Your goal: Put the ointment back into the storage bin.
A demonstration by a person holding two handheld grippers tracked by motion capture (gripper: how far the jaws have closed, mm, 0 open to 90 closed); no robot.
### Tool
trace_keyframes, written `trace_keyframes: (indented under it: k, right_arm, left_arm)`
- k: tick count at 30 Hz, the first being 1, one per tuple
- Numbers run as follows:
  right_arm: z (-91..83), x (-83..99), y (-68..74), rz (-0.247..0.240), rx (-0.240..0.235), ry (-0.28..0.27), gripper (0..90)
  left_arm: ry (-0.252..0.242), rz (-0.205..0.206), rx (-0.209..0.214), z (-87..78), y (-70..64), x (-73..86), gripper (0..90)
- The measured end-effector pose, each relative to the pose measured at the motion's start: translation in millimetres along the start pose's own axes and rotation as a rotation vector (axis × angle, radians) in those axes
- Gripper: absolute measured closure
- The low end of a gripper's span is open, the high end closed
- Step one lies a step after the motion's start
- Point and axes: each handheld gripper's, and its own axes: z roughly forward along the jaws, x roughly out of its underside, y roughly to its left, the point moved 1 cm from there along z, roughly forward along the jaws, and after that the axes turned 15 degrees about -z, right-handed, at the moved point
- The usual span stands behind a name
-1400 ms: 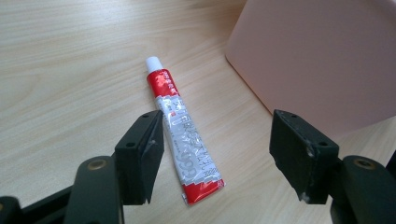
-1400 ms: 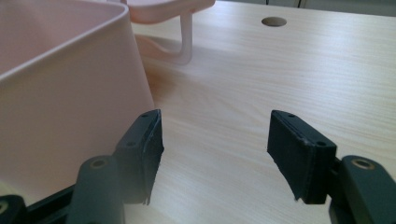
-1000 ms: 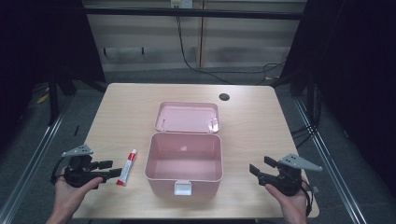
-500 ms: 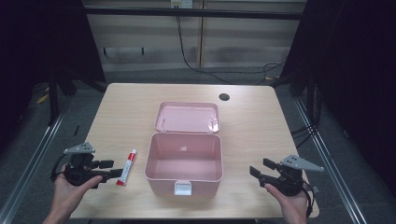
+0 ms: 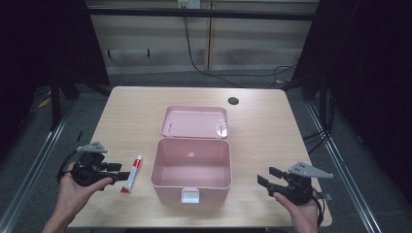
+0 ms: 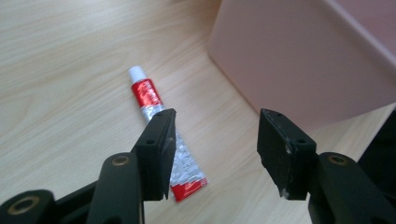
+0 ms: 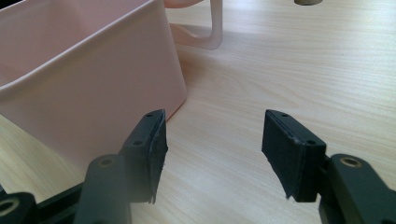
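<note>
A pale wooden tabletop carries an open pink box near its front middle, its lid folded back flat behind it and a white latch on the front wall; the inside looks bare. A dark round hole sits in the tabletop toward the far right. The left gripper, held in the person's left hand at the front left, has its jaws spread apart with nothing between them, and points toward the box. The right gripper, held at the front right, likewise has its jaws apart and empty, aimed at the box's right wall. Just left of the box lies a small red and silver tube with a white cap; in the left gripper view the tube lies flat just beyond the jaw tips, partly behind one of them, close beside the box wall.
</note>
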Motion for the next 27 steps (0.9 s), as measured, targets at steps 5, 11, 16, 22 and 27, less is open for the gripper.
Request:
trace_keyframes:
  k: [5, 11, 16, 22, 27]
  right_arm:
    - [0.5, -0.9, 1.9, -0.011, -0.007, 0.004, 40.6]
    - [0.5, -0.3, 2.6, -0.014, -0.018, 0.006, 40.4]
    - [0.5, -0.5, 3.1, -0.019, -0.019, 0.008, 40.6]
    - [2.0, -0.5, 1.7, -0.014, -0.017, 0.006, 40.6]
    - [2.9, -0.8, 3.5, -0.019, -0.029, 0.014, 40.6]
  left_arm:
    - [0.036, -0.002, -0.028, 2.9, 4.0, -8.0, 49.6]
    - [0.075, -0.006, -0.057, 8.9, 7.4, -14.1, 52.0]
    - [0.123, -0.007, -0.071, 14.3, 7.3, -19.4, 54.6]
    - [0.148, -0.011, -0.088, 19.5, 6.9, -30.9, 56.8]
    - [0.189, -0.017, -0.097, 25.0, 4.1, -41.0, 56.8]
